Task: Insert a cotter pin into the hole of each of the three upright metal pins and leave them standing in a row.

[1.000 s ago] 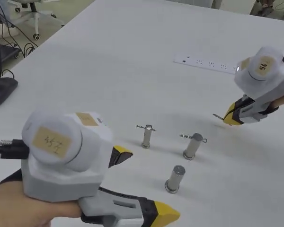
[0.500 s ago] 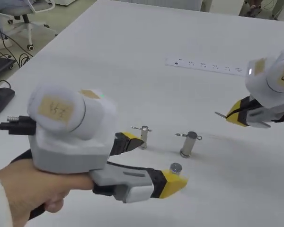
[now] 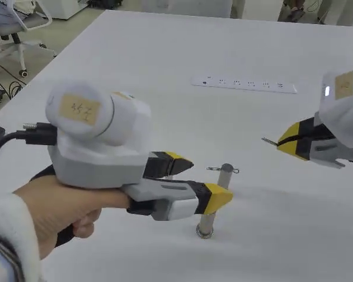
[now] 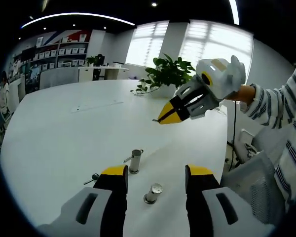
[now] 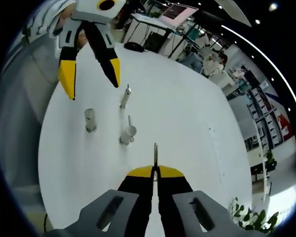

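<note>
Cotter pin (image 5: pixel 155 154) forward along jaws

- A broad white table (image 3: pixel 165 70) with a rounded edge fills the middle of the room. A white power strip (image 3: pixel 244 84) lies flat toward its far side.
- Left of the table, a wheeled office chair (image 3: pixel 15 32) stands on pale floor (image 3: pixel 56 35), with dark cables (image 3: pixel 3 73) trailing close by.
- Beyond one end of the table, tall bright windows (image 4: pixel 197 44) rise behind a leafy potted plant (image 4: pixel 167 74).
- Shelves (image 4: pixel 64 52) line the wall past the table's long side.
- Above the table, a long curved light strip (image 4: pixel 74 16) crosses a dark ceiling.
- Desks with a monitor (image 5: pixel 175 12) stand farther off from the table.
</note>
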Demonstrator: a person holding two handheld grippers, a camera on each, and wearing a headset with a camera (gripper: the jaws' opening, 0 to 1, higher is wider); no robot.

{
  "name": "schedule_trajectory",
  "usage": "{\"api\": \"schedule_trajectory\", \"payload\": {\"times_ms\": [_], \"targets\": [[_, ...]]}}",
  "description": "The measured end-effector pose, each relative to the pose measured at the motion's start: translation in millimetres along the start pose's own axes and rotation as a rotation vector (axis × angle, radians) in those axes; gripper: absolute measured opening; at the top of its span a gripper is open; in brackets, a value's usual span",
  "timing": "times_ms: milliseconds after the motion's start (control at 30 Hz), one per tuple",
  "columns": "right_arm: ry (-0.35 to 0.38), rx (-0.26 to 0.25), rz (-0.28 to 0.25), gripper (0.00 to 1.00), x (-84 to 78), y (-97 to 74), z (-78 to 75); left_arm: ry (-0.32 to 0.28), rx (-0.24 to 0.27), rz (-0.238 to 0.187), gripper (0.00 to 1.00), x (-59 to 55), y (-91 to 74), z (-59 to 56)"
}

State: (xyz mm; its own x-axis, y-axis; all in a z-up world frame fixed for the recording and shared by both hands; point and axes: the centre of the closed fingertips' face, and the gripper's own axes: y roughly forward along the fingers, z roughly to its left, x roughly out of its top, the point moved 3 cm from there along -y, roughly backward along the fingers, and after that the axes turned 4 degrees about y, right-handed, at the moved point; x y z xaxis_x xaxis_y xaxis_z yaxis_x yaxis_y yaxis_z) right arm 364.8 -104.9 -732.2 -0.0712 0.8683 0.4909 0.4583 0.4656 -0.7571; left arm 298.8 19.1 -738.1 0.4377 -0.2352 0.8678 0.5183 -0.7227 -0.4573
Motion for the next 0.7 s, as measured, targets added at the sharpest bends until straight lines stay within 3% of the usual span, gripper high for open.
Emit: {"api": "schedule_trajectory", "payload": {"times_ms": [100, 233, 500, 700], "targets": [[-0.019, -0.014, -0.012, 0.02, 1.5, -2.7, 4.0, -0.004, -0.011, 0.001, 0.45, 1.1, 2.2, 0.7], [-0.018, -0.020, -0.031, 0.02, 8.1, -8.3, 15.8, -0.066, -0.047, -0.033, 0.42, 8.8, 6.3, -1.4], [-0.024, -0.037, -0.054, 0.02, 11.8, -13.4, 36.0, -0.136, -0.097, -0.069, 0.32, 20.1, 14.7, -7.3], [-0.036, -0.036, -0.051, 0.02, 11.7, -12.6, 50.4, -0.146, -0.126, -0.052, 0.29, 16.8, 22.9, -14.5]]}}
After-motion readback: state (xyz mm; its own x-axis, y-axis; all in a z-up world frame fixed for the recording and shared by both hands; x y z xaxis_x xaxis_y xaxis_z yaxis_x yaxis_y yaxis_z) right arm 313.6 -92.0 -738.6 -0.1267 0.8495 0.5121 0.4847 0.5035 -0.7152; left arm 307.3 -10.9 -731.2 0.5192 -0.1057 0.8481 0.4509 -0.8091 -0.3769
